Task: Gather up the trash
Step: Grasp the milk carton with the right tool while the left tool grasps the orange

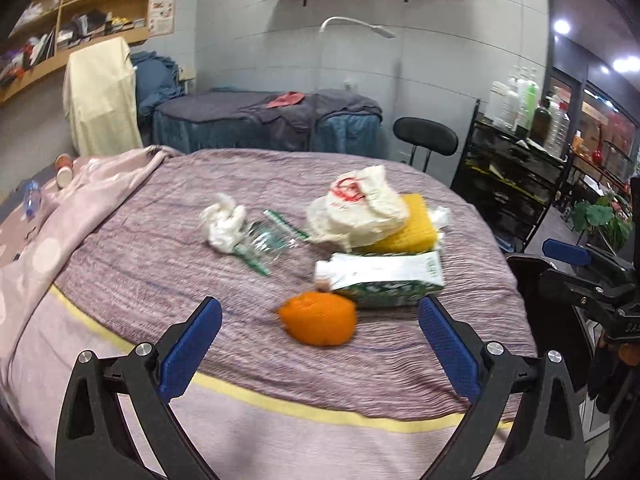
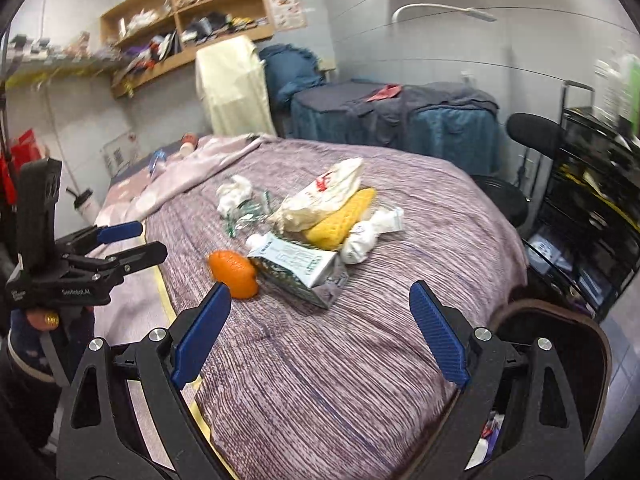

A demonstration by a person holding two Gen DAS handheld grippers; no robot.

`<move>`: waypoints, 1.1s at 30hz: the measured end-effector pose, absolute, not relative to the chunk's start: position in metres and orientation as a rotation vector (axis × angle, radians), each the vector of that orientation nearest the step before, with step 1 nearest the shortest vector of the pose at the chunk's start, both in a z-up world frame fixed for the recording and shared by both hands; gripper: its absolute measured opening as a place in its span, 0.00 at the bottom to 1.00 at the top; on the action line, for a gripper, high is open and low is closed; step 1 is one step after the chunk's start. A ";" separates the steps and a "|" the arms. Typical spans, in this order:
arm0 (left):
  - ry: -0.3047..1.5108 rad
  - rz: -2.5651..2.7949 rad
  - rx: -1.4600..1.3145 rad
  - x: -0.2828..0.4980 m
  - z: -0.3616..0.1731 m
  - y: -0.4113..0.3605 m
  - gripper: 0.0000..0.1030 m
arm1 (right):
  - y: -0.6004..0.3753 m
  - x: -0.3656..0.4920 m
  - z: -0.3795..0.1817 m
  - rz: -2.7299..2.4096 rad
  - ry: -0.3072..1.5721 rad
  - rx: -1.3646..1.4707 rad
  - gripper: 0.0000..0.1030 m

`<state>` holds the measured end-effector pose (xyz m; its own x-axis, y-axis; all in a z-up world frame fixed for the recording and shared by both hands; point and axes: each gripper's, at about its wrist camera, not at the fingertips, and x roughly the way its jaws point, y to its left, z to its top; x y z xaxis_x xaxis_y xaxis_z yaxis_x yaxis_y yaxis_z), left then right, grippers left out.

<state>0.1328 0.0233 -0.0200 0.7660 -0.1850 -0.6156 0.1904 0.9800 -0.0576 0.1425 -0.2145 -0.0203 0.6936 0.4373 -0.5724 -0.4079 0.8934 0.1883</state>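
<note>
Plainly, we hold both grippers above the near edge of the bed (image 1: 240,280), nothing between their fingers. Our left gripper (image 1: 320,316) has its blue pads spread wide, and the orange (image 1: 320,324) lies just ahead of them at twelve o'clock. Touching the orange at one o'clock is the green-and-white carton (image 1: 384,276) on its side. Beyond it, the white plastic bag (image 1: 360,208) rests on a yellow sponge (image 1: 408,228). At eleven o'clock lie a crumpled tissue (image 1: 224,220) and a clear wrapper (image 1: 272,240). Our right gripper (image 2: 320,304) is likewise spread wide, and a dark bin (image 2: 560,360) stands at its four o'clock beside the bed.
</note>
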 end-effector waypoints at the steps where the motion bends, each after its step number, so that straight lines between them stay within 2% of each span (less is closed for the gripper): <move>1: 0.680 -0.201 0.006 0.135 -0.022 0.028 0.94 | -0.207 0.148 -0.021 0.491 0.665 0.021 0.87; 6: 0.717 -0.210 0.023 0.142 -0.030 0.040 0.94 | -0.166 0.171 -0.029 0.614 0.733 -0.147 0.86; 10: 0.773 -0.261 0.023 0.154 -0.040 0.042 0.94 | -0.135 0.192 -0.037 0.709 0.785 -0.284 0.75; 16: 0.879 -0.323 0.108 0.179 -0.061 0.028 0.92 | -0.105 0.232 -0.058 0.745 0.864 -0.447 0.66; 24: 0.953 -0.364 0.244 0.214 -0.077 0.008 0.90 | -0.075 0.268 -0.082 0.765 0.923 -0.635 0.66; 26: 0.988 -0.391 0.270 0.220 -0.084 0.003 0.84 | -0.069 0.276 -0.096 0.771 0.968 -0.660 0.66; 28: 1.019 -0.408 0.289 0.224 -0.091 0.000 0.75 | -0.068 0.282 -0.107 0.765 0.999 -0.658 0.58; 30: 1.018 -0.415 0.310 0.224 -0.093 -0.001 0.71 | -0.071 0.282 -0.107 0.789 0.997 -0.615 0.53; 31: 1.018 -0.431 0.315 0.223 -0.092 -0.002 0.64 | -0.076 0.282 -0.105 0.796 0.993 -0.599 0.52; 33: 1.019 -0.443 0.323 0.221 -0.093 -0.003 0.60 | -0.082 0.280 -0.099 0.788 0.976 -0.562 0.52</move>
<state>0.2209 -0.0032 -0.0933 0.4483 -0.2035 -0.8704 0.4973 0.8659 0.0537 0.2798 -0.0816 -0.0991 0.3297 0.3285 -0.8851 -0.7958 0.6010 -0.0734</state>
